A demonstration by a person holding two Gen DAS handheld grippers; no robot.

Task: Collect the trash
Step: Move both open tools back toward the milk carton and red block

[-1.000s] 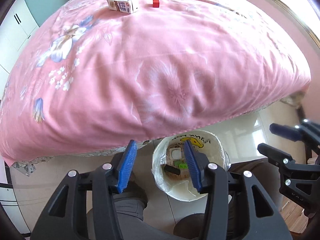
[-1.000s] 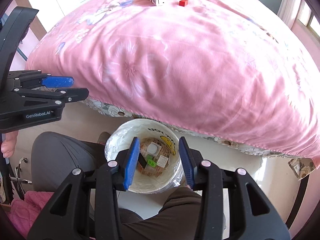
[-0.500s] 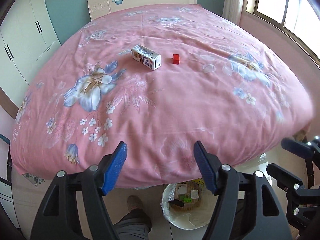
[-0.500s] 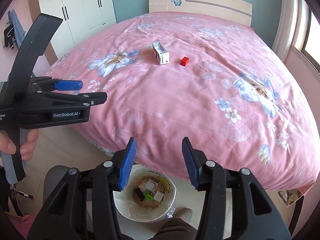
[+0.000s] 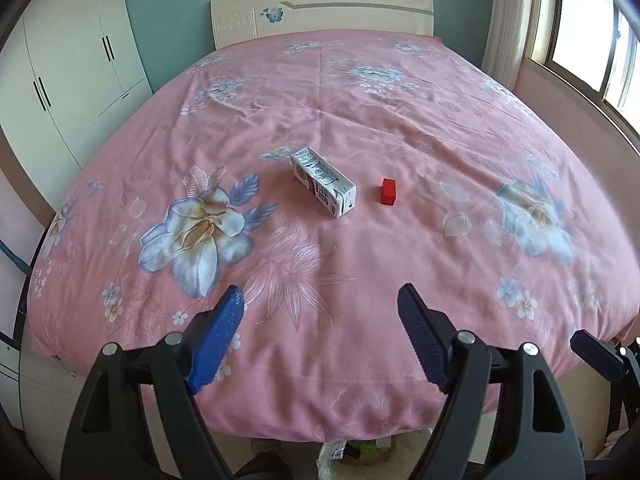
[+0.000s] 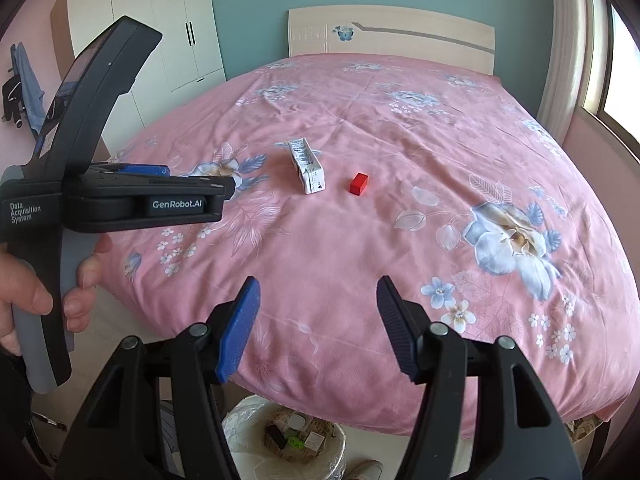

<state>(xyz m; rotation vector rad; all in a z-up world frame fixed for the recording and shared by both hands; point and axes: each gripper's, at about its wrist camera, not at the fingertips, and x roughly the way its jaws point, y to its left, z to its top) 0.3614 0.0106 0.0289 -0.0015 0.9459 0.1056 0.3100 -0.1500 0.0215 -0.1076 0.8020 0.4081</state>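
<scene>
A white drink carton (image 5: pixel 323 182) lies on its side mid-bed, with a small red block (image 5: pixel 387 191) just right of it. Both also show in the right wrist view: the carton (image 6: pixel 307 165) and the block (image 6: pixel 359 183). My left gripper (image 5: pixel 320 312) is open and empty above the near edge of the bed. My right gripper (image 6: pixel 318 304) is open and empty too. The white trash bin (image 6: pixel 336 444) with a plastic liner stands on the floor below the grippers and holds several bits of trash.
The pink floral bedspread (image 5: pixel 360 120) covers the whole bed. A headboard (image 5: pixel 320 12) stands at the far end, white wardrobes (image 5: pixel 72 72) to the left, a window (image 5: pixel 592 20) to the right. The left gripper's body (image 6: pixel 112 200) crosses the right wrist view's left side.
Both grippers have risen and tilted up from over the bin to face across the bed. The bin has dropped to the bottom of both views. The left jaws have opened wider.
</scene>
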